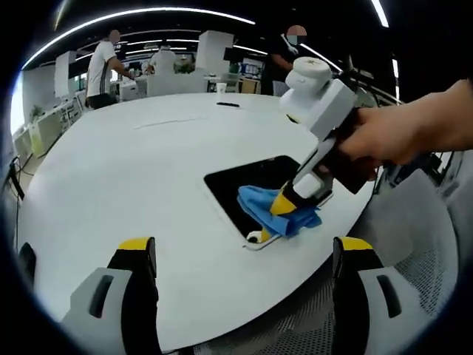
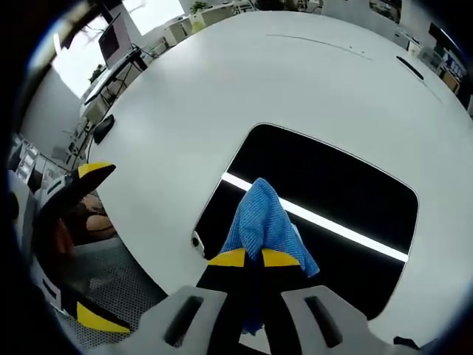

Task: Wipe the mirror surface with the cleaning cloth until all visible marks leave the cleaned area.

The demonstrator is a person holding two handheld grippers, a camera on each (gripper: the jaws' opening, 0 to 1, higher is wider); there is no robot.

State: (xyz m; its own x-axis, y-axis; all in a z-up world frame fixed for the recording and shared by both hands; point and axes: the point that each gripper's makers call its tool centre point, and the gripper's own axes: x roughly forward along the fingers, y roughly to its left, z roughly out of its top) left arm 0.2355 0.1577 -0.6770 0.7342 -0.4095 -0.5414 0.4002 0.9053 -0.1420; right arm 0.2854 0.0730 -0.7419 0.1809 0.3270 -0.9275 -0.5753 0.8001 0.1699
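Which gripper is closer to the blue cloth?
Right. The right gripper is clamped on the blue cloth, pressing it onto the mirror. The left gripper hangs open off the table's near edge, apart from the cloth.

Both grippers share one build: pale grey moulded bodies with dark slots, black jaws capped in yellow. The left gripper [image 1: 244,255] and right gripper [image 2: 253,259] look alike; a bare hand [image 1: 399,133] grips the right one.

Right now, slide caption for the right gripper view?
Right claw pinches blue cloth on dark mirror atop white table.
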